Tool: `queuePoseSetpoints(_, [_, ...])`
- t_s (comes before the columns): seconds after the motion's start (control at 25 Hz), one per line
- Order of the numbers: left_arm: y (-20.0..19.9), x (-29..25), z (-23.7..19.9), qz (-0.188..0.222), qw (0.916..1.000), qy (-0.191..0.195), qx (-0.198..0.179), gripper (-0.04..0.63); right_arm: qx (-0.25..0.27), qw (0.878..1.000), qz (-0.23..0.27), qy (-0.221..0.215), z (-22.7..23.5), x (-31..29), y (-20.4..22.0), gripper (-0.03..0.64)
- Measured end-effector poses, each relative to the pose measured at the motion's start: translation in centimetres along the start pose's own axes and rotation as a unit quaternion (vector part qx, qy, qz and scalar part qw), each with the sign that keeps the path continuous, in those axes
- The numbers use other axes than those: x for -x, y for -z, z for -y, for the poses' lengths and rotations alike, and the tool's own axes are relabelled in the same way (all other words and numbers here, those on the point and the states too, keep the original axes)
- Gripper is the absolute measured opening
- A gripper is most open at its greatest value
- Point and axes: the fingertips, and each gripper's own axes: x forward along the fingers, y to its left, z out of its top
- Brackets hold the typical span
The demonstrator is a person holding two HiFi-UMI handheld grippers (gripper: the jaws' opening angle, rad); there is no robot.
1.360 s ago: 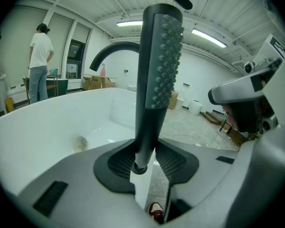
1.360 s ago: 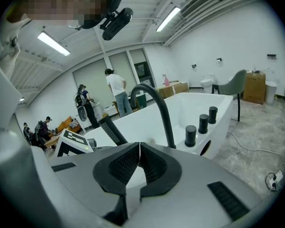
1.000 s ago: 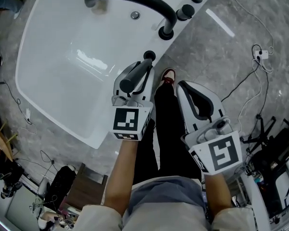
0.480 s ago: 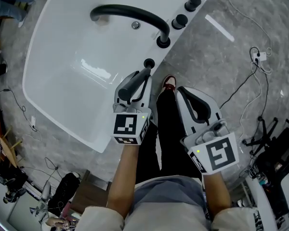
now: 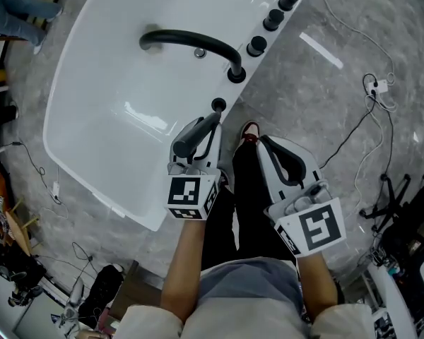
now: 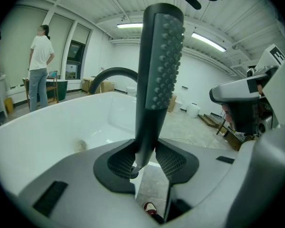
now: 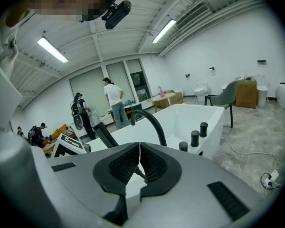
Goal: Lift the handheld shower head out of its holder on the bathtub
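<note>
My left gripper (image 5: 200,136) is shut on the handle of the black handheld shower head (image 5: 186,143), which is out of its holder. In the left gripper view the shower head (image 6: 161,56) stands upright between the pads, its nubbed face turned right. The empty round black holder (image 5: 218,105) sits on the white bathtub's rim (image 5: 106,189), just beyond the handle's tip. My right gripper (image 5: 290,157) hangs to the right over the person's legs. Its pads (image 7: 152,165) are together with nothing between them.
A black arched spout (image 5: 191,41) and three black knobs (image 5: 273,20) stand along the tub's rim. Cables (image 5: 371,90) lie on the grey floor at right. A red shoe (image 5: 249,128) is beside the tub. People (image 7: 113,103) stand far behind it.
The head view has drawn back a little, so the tub looks smaller and lower in frame. The left gripper still holds the shower head just short of the holder; the right stays shut.
</note>
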Motion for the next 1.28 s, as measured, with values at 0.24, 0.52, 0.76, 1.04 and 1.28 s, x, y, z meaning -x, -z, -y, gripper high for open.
queuePoseSetpoints(0.24, [-0.8, 0.9, 0.3, 0.002, 1.0000, 0.000, 0.003, 0.140, 0.002, 1.000, 0.009, 0.005, -0.4, 0.9, -1.1, 0.020])
queuePoseSetpoints(0.52, [-2.3, 2.3, 1.2, 0.010, 0.9999, 0.006, -0.009, 0.140, 0.005, 1.000, 0.018, 0.006, -1.3, 2.0, -2.5, 0.020])
queuePoseSetpoints(0.76, [-3.5, 3.7, 1.9, 0.021, 0.9997, 0.015, -0.005, 0.140, 0.001, 1.000, 0.030, 0.005, -2.2, 2.9, -3.7, 0.020])
queuePoseSetpoints(1.04, [-5.3, 5.8, 2.2, 0.039, 0.9991, 0.016, -0.001, 0.140, 0.002, 0.998, 0.061, 0.021, -2.5, 4.9, -6.5, 0.020])
queuePoseSetpoints(1.28, [-6.4, 7.3, 2.5, 0.049, 0.9985, 0.023, -0.007, 0.140, 0.000, 0.997, 0.076, 0.032, -3.2, 6.8, -7.5, 0.020])
